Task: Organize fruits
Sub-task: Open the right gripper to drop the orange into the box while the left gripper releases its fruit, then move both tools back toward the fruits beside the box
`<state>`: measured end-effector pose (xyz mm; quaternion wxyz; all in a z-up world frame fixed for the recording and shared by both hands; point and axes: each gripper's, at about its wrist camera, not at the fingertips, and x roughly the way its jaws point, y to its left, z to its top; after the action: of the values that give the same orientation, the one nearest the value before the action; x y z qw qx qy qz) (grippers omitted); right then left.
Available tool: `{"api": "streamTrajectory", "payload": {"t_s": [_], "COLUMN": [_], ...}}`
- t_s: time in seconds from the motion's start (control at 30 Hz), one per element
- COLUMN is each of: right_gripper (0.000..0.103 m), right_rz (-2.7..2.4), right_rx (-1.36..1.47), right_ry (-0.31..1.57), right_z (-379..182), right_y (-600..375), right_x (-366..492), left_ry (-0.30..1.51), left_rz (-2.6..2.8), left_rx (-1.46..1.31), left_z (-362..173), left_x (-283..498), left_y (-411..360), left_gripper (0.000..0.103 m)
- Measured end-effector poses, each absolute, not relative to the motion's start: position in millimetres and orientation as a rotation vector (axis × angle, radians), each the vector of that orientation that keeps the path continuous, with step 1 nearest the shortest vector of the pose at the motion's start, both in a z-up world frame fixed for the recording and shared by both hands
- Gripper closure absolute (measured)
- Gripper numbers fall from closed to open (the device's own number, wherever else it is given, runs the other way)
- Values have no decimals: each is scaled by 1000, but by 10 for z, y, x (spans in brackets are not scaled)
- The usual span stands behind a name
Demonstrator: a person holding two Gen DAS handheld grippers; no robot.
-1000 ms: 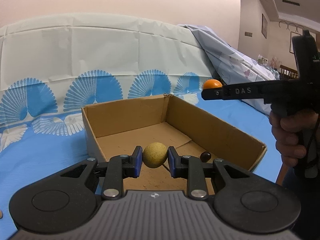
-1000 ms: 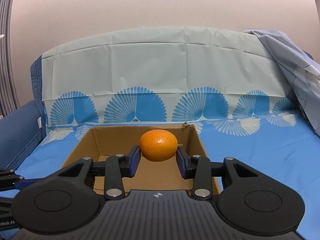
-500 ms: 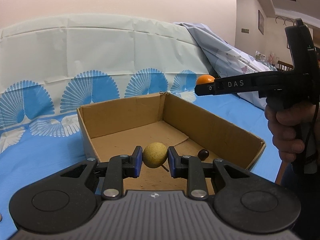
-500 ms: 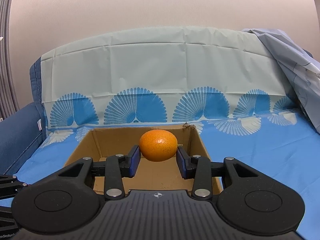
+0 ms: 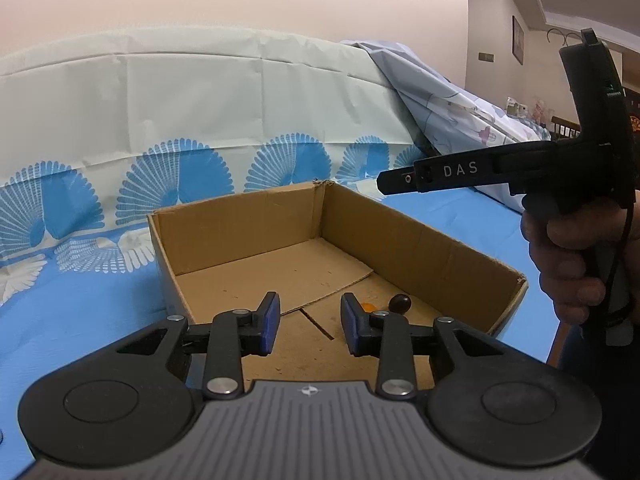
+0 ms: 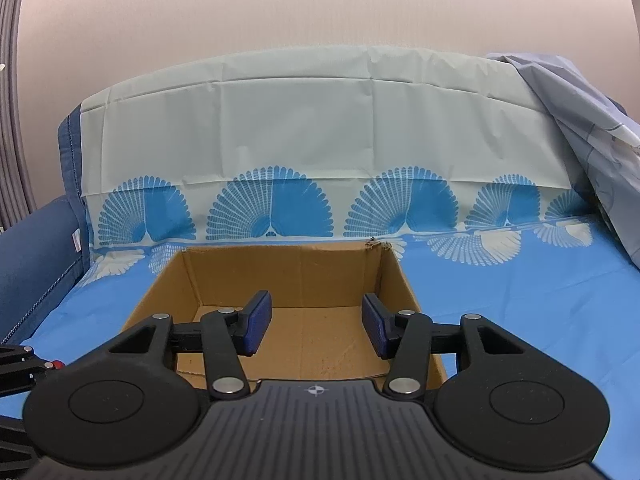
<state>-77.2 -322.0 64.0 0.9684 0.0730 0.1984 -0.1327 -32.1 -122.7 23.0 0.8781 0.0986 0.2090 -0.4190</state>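
Both grippers hang over the cardboard box (image 5: 420,240) with nothing between their pads. The left gripper (image 5: 308,322) has its jaws spread apart; the right gripper (image 6: 316,326) is likewise released and empty. In the left wrist view, a small dark brown fruit (image 5: 400,303) lies on the box floor at about 4 o'clock, with a sliver of orange fruit (image 5: 366,306) just beside it, half hidden behind the finger. Judging by this, some fruits are already boxed; whether more wait on the blue fan-patterned cloth (image 6: 520,300) cannot be told.
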Motion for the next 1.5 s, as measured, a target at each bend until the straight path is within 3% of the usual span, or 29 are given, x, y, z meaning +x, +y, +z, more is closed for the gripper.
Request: {"api": "streamTrajectory", "payload": {"t_s": [0.8, 0.93, 1.07, 1.37, 1.5], "right_gripper": [49, 49, 49, 50, 53], "right_rz": [-285, -300, -311, -233, -182], "right_rx": [130, 131, 150, 129, 126], "right_ry": [404, 395, 383, 364, 366], "right_z": [634, 640, 657, 690, 698], "right_y": [-3183, -3147, -3106, -2770, -2569], "right_x": [-749, -749, -739, -639, -551], "left_ry": [338, 343, 388, 347, 332], "left_rz": [-826, -782, -734, -691, -639], "left_rx": [224, 226, 199, 235, 236], "left_z": [221, 223, 289, 871, 892], "left_x": [-406, -354, -229, -4, 116], "left_y": [-1194, -1134, -1001, -471, -184], "left_gripper": [66, 70, 85, 85, 84]}}
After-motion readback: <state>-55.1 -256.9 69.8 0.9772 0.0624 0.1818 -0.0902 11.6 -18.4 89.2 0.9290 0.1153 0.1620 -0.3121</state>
